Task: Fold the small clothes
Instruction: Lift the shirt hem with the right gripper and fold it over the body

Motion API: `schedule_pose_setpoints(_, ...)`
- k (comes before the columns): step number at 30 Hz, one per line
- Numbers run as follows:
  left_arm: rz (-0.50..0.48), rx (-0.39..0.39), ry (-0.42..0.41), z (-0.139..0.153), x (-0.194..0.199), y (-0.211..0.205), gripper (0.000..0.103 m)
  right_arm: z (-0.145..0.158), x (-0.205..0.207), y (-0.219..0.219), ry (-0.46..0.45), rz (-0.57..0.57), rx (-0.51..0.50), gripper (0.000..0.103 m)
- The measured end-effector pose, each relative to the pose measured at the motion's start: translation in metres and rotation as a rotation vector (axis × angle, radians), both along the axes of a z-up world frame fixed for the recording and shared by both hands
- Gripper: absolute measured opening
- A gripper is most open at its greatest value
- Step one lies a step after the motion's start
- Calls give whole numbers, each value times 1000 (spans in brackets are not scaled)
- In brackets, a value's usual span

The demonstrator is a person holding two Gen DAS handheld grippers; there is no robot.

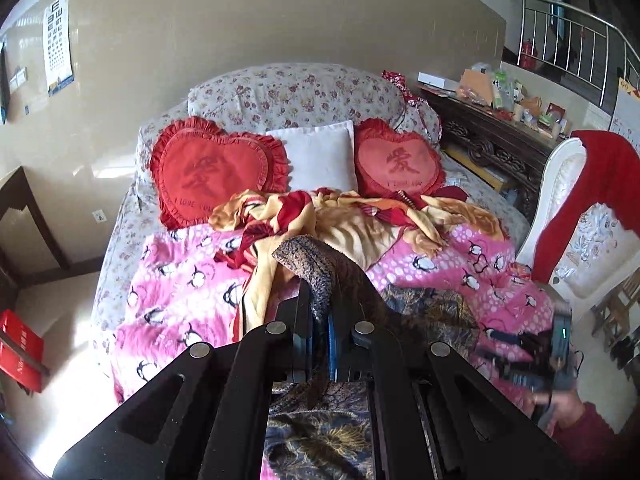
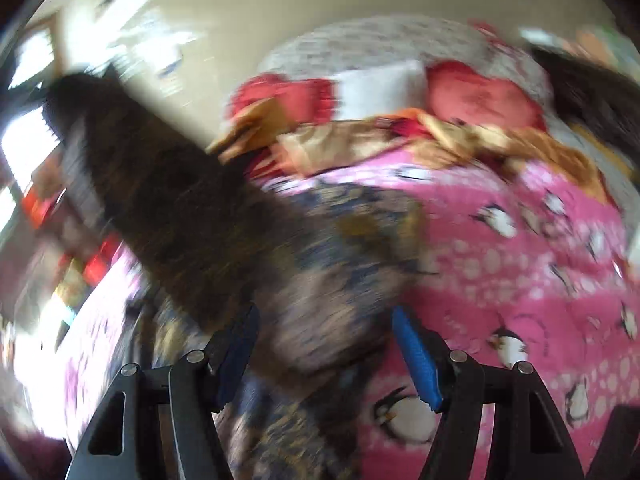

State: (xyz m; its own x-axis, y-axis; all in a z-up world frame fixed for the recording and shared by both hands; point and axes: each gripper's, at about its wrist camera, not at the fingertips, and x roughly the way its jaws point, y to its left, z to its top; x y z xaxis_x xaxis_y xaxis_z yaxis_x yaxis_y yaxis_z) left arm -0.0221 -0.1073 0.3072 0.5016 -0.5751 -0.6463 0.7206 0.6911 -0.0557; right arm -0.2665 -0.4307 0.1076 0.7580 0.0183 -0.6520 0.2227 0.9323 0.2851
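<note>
Two grippers work here over a bed (image 1: 120, 216) covered with a pink fleece blanket printed with penguins (image 1: 172, 280). Our left gripper (image 1: 320, 312) has its jaws together, clamped on an edge of the small dark garment with a blue and gold leaf pattern (image 1: 320, 432). The pinched part stands up above the jaws as a brown speckled flap, and the rest of the cloth hangs down from it and spreads on the blanket toward the near right part of the bed.

Our right gripper (image 2: 324, 344) has its jaws apart, with nothing pressed between the blue pads (image 2: 416, 356). In the right wrist view the garment (image 2: 304, 264) lies just in front of these jaws, and one dark strip of it rises to the upper left. This view is much blurred, so we cannot tell whether the pads touch the cloth.

We judge that the step in hand is the lifting and spreading of the garment before the first fold; no fold is made yet. The next move calls for the right jaws to close on a free edge or corner opposite the held one, so that the cloth can be stretched flat on the blanket, away from the crumpled yellow and red cloth (image 1: 352, 216) in the middle of the bed.
</note>
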Motion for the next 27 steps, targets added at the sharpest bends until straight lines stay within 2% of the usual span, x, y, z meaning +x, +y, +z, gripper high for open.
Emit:
schedule_pose_setpoints(3, -1, 2, 23, -9, -2, 7, 4, -6, 21, -35, 30, -87, 153, 67)
schedule_pose_setpoints(5, -5, 0, 32, -12, -4, 10, 4, -14, 42, -48, 69, -106, 176, 66)
schedule_pose_setpoints(6, -7, -2, 34, -13, -5, 11, 4, -18, 49, -51, 83, -107, 179, 62)
schedule_pose_setpoints(7, -6, -4, 34, -14, -6, 13, 4, -24, 59, -54, 103, -102, 186, 40)
schedule_pose_setpoints(8, -5, -7, 38, -15, -6, 15, 4, -30, 67, -55, 128, -97, 183, 10)
schedule_pose_setpoints(10, 2, -8, 51, -22, -5, 21, 4, -29, 72, -60, 156, -127, 108, 5)
schedule_pose_setpoints(12, 13, 1, 77, -38, -1, 26, 4, -17, 65, -67, 111, -168, 57, 4)
schedule_pose_setpoints(15, 62, 16, 154, -84, 10, 31, 4, -7, 60, -91, 79, -233, 58, 4)
schedule_pose_setpoints(20, 172, 119, 244, -195, 27, 21, 4, -27, 82, -103, 154, -278, -8, 4)
schedule_pose_setpoints(22, 205, 158, 255, -225, 31, 19, 4, -36, 91, -106, 189, -279, -22, 4)
schedule_pose_setpoints(24, 218, 160, 284, -239, 34, 21, 4, -38, 84, -111, 189, -283, 15, 4)
schedule_pose_setpoints(25, 220, 154, 290, -241, 34, 24, 4, -34, 78, -113, 179, -290, 41, 11)
schedule_pose_setpoints(26, 221, 147, 289, -241, 33, 28, 4, -30, 71, -112, 164, -295, 57, 31)
schedule_pose_setpoints(27, 223, 143, 288, -240, 33, 31, 4, -24, 62, -109, 146, -291, 64, 46)
